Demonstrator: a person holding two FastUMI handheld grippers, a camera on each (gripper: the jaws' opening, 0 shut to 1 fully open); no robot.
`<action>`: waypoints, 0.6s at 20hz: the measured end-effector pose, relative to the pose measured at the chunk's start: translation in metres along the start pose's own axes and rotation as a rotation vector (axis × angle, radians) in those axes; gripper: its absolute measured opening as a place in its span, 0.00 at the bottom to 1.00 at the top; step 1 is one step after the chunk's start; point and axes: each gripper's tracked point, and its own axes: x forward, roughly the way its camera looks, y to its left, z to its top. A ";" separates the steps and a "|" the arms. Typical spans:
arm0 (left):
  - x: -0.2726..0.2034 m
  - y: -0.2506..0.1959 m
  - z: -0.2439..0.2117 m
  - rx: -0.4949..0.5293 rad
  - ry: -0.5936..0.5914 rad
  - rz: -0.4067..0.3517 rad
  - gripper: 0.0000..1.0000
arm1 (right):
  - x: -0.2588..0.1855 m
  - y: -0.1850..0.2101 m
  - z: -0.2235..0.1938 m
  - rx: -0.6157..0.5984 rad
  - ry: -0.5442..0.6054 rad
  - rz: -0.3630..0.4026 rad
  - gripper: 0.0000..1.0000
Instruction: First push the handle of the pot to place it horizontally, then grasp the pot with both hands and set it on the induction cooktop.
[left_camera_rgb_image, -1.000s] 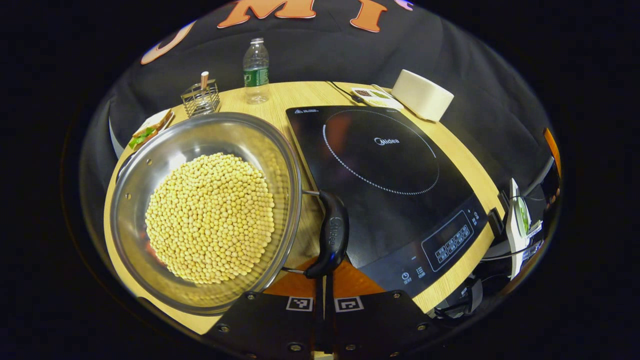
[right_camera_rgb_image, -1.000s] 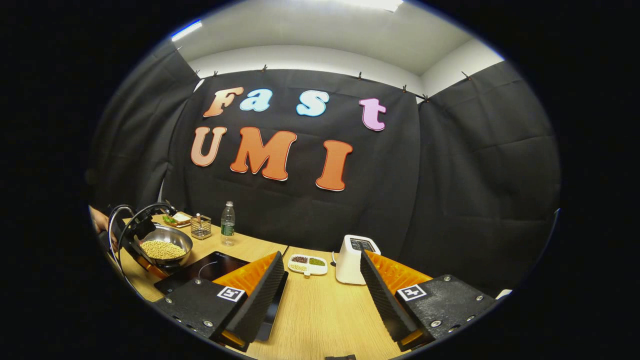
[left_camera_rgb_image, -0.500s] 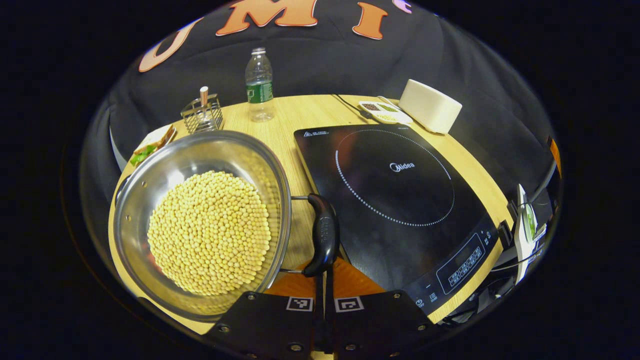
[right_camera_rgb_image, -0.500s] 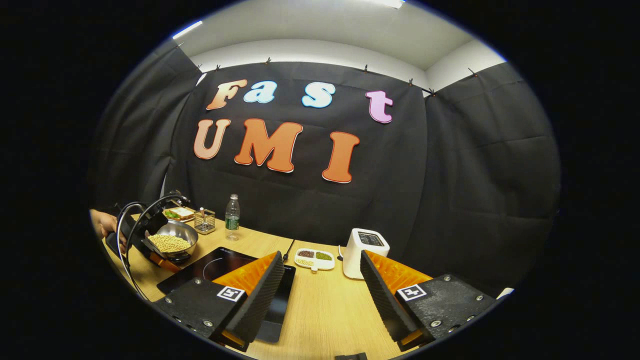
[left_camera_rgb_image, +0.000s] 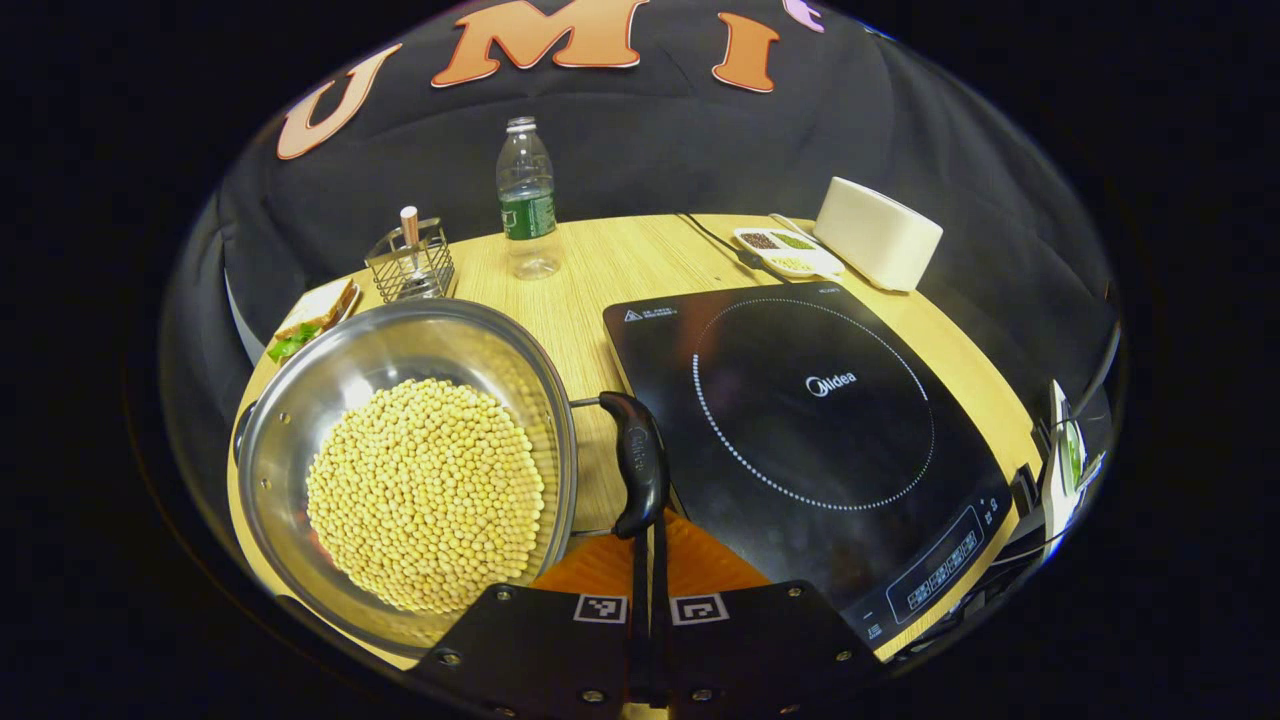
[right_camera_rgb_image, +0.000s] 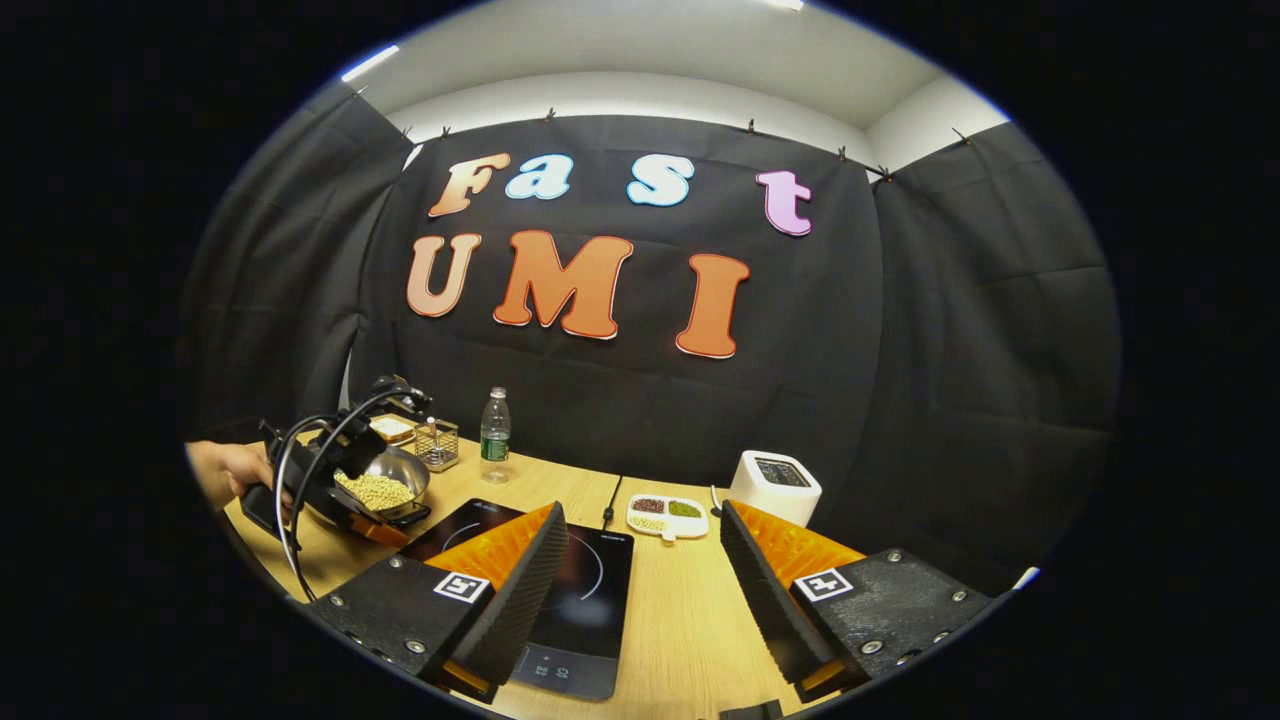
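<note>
Left gripper (left_camera_rgb_image: 648, 560) low in its own view, fingers (left_camera_rgb_image: 600, 570) drawn together to a narrow slit, tips at the near end of the handle (left_camera_rgb_image: 638, 462); whether both fingers really press on the handle, or only touch its end, cannot be told, the contact being hidden by the fingers themselves. Handle lying level, black, between pot (left_camera_rgb_image: 300, 410) and cooktop (left_camera_rgb_image: 790, 420), joined to the rim by two thin wires. Pot steel, filled with yellow beans (left_camera_rgb_image: 425, 490), standing on the worktop (left_camera_rgb_image: 600, 270) left of the cooktop, not on it; near rim cut off by the gripper body, far handle only a dark nub at the left wall. Cooktop black, its right corner and control panel partly lost at the edge. Farther back: bottle (left_camera_rgb_image: 527, 200), wire holder (left_camera_rgb_image: 410, 262), sandwich plate (left_camera_rgb_image: 310, 315) half hidden behind the pot, sectioned dish (left_camera_rgb_image: 788, 252), white box (left_camera_rgb_image: 878, 233). In the right gripper view, right gripper (right_camera_rgb_image: 640, 590) held above the worktop (right_camera_rgb_image: 680, 620), fingers (right_camera_rgb_image: 520, 590) spread wide with nothing between them, cooktop (right_camera_rgb_image: 585, 590) partly covered by the left finger. Far left there, small and hard to read: pot (right_camera_rgb_image: 385, 485) behind the left gripper (right_camera_rgb_image: 345, 500) and its looping cables, a hand (right_camera_rgb_image: 230, 470) cut off at the edge.
</note>
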 end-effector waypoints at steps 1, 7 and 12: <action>0.001 0.001 0.002 -0.002 -0.007 0.003 0.01 | 0.000 0.003 0.001 0.006 0.002 0.004 0.95; 0.012 0.003 0.018 0.004 -0.054 -0.002 0.01 | 0.007 0.025 0.009 0.032 0.007 0.038 0.95; -0.020 0.007 0.021 0.008 -0.119 -0.009 0.01 | 0.020 0.055 0.012 0.062 0.027 0.088 0.95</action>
